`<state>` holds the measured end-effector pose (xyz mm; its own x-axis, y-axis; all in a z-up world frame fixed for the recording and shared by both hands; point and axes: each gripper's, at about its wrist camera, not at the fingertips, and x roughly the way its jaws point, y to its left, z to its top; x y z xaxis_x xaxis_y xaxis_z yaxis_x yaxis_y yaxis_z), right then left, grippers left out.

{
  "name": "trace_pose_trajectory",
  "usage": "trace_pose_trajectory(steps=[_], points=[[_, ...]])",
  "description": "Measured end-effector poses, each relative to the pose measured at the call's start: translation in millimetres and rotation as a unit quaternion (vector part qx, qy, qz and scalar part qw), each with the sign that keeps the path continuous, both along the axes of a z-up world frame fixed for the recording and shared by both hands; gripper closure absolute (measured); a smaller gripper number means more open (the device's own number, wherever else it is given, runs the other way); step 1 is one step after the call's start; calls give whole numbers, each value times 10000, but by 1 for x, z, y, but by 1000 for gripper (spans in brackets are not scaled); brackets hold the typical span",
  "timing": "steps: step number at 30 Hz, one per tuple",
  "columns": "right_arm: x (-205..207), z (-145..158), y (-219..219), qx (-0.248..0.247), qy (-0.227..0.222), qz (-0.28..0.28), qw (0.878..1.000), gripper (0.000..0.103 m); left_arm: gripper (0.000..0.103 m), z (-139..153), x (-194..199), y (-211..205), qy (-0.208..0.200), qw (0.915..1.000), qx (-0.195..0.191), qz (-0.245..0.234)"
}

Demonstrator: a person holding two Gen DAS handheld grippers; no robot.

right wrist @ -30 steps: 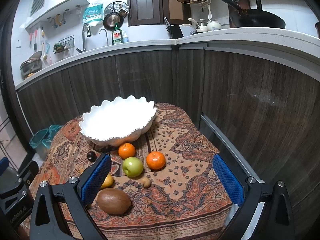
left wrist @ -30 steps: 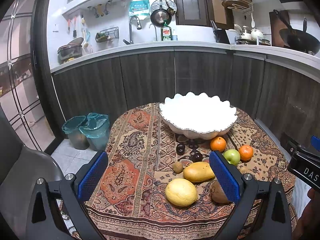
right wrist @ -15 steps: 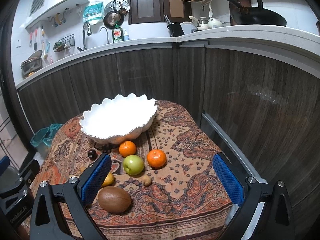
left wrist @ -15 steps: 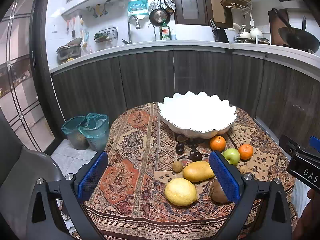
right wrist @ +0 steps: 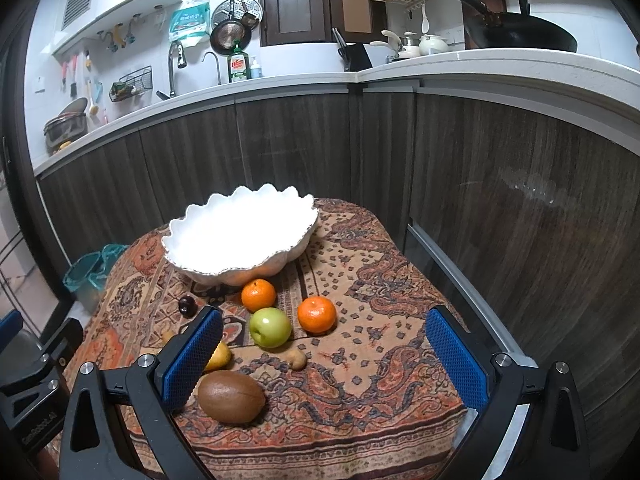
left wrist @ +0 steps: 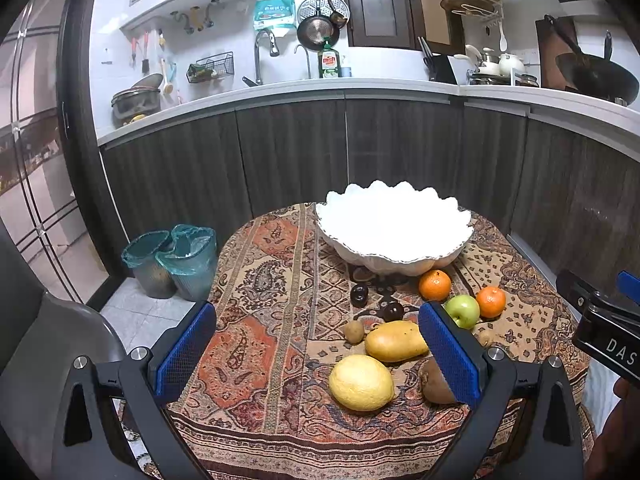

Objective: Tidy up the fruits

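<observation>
A white scalloped bowl [left wrist: 394, 232] [right wrist: 240, 236] stands empty at the far side of the patterned table. In front of it lie two oranges [right wrist: 259, 294] [right wrist: 317, 314], a green apple [right wrist: 270, 327], two dark plums [left wrist: 359, 295] [left wrist: 393, 311], a mango [left wrist: 396, 341], a large lemon [left wrist: 361, 382], a brown oval fruit [right wrist: 231, 396] and small kiwis [left wrist: 354, 331]. My left gripper [left wrist: 318, 354] is open and empty, above the near table edge. My right gripper [right wrist: 324, 356] is open and empty, near the apple and brown fruit.
Two lined bins [left wrist: 172, 258] stand on the floor left of the table. Dark cabinets [right wrist: 500, 240] run close behind and to the right of the table. A grey chair [left wrist: 48, 352] sits at the left. The right gripper body shows at the right edge of the left wrist view [left wrist: 604, 328].
Both grippers drifted slightly; the right one rose or eased back a little, so the bowl and fruit sit a bit lower in view. Nothing was grasped.
</observation>
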<state>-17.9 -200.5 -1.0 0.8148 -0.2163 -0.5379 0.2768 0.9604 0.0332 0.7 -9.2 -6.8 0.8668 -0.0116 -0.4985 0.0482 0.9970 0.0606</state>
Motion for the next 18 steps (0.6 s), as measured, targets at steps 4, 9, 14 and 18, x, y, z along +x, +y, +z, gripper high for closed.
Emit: trace_pose_trajectory(steps=[4, 9, 14, 18], points=[[0, -1, 1, 7, 3, -5, 10000, 0, 0, 1, 0, 0, 9, 10000, 4, -5], [0, -1, 0, 15, -1, -6, 10000, 0, 0, 0, 1, 1, 10, 10000, 4, -7], [0, -1, 0, 19, 3, -9, 10000, 0, 0, 0, 1, 1, 9, 10000, 5, -2], [-1, -1, -1, 27, 6, -11, 10000, 0, 0, 0, 1, 1, 9, 10000, 9, -7]])
